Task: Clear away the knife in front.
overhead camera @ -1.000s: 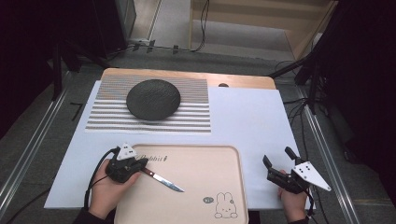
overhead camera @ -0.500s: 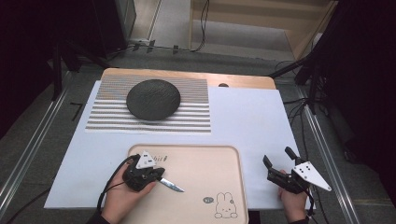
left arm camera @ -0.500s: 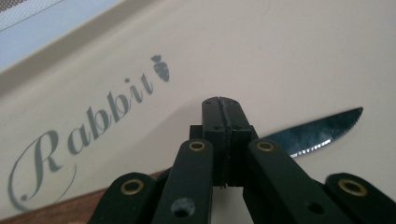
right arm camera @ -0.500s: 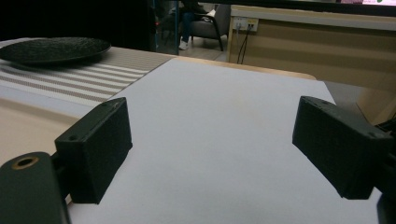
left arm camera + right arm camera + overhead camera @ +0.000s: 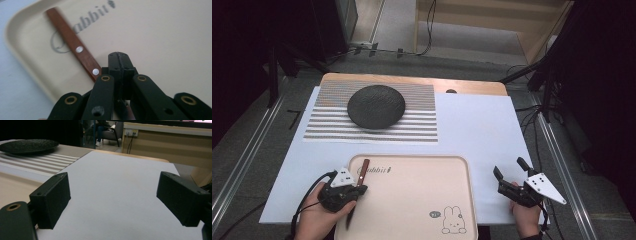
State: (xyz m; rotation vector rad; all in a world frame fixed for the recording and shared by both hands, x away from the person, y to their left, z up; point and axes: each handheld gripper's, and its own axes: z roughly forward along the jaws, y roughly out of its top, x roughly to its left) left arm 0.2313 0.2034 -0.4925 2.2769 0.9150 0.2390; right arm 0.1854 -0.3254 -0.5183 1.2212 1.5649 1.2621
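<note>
- Left gripper [image 5: 353, 191] at the tray's [image 5: 422, 165] left edge, near the front-left corner; jaws pressed together, clamped on the knife [image 5: 75, 47].
- Knife's brown wooden handle with two rivets lies over the tray's back-left corner; the blade is hidden under the gripper.
- Right gripper [image 5: 511, 174] on the white mat [image 5: 472, 120] by its front-right corner, jaws wide apart, nothing between them.
- Dark plate [image 5: 376, 106] on the striped placemat [image 5: 412, 125] at the mat's back-left.

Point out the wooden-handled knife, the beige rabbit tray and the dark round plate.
wooden-handled knife [image 5: 75, 42], left gripper view, brown handle.
beige rabbit tray [image 5: 469, 182], high view, right rim.
dark round plate [image 5: 376, 106], high view, centre.
</note>
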